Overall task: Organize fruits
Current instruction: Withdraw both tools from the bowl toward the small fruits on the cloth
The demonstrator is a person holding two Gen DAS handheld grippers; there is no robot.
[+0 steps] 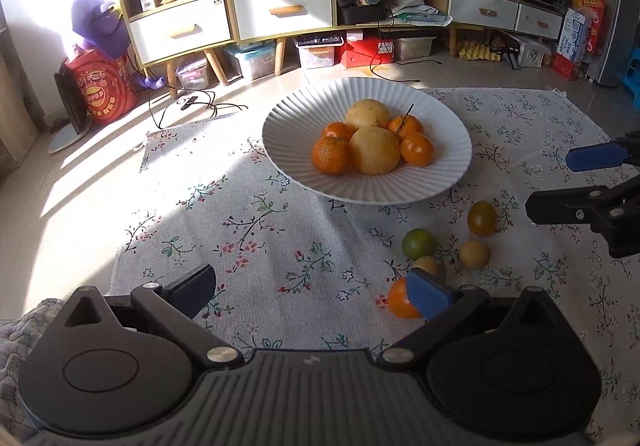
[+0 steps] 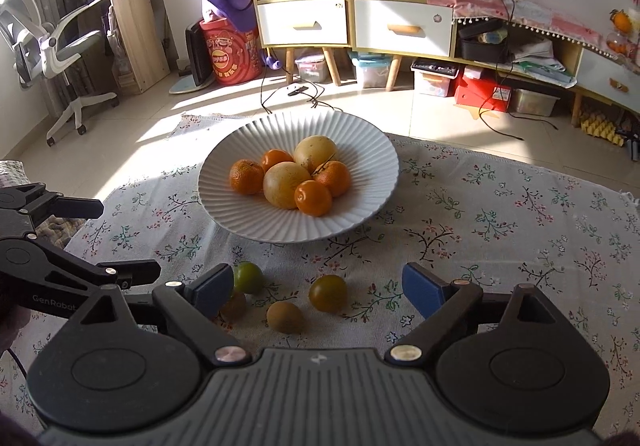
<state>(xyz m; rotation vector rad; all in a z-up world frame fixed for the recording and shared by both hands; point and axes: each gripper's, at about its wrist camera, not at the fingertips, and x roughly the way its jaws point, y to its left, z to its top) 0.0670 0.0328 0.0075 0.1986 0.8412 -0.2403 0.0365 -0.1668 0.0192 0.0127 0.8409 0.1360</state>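
Note:
A white ribbed plate (image 1: 304,166) (image 2: 360,154) stands on the floral cloth and holds two pale yellow round fruits (image 1: 376,150) and several oranges (image 1: 332,155). Loose fruits lie on the cloth in front of it: a green one (image 1: 419,244) (image 2: 248,277), a yellow-orange one (image 1: 481,218) (image 2: 328,293), a tan one (image 1: 474,255) (image 2: 285,317), and an orange (image 1: 398,302) partly hidden behind my left gripper's blue pad. My left gripper (image 1: 312,286) (image 2: 128,238) is open and empty. My right gripper (image 2: 318,280) (image 1: 554,182) is open above the loose fruits, touching none.
The floral cloth (image 1: 260,230) ends at a tiled floor (image 1: 100,166) with cables (image 1: 192,102). Low cabinets (image 1: 280,10), storage boxes, a red tub (image 1: 104,86) and an office chair (image 2: 48,46) stand beyond the plate.

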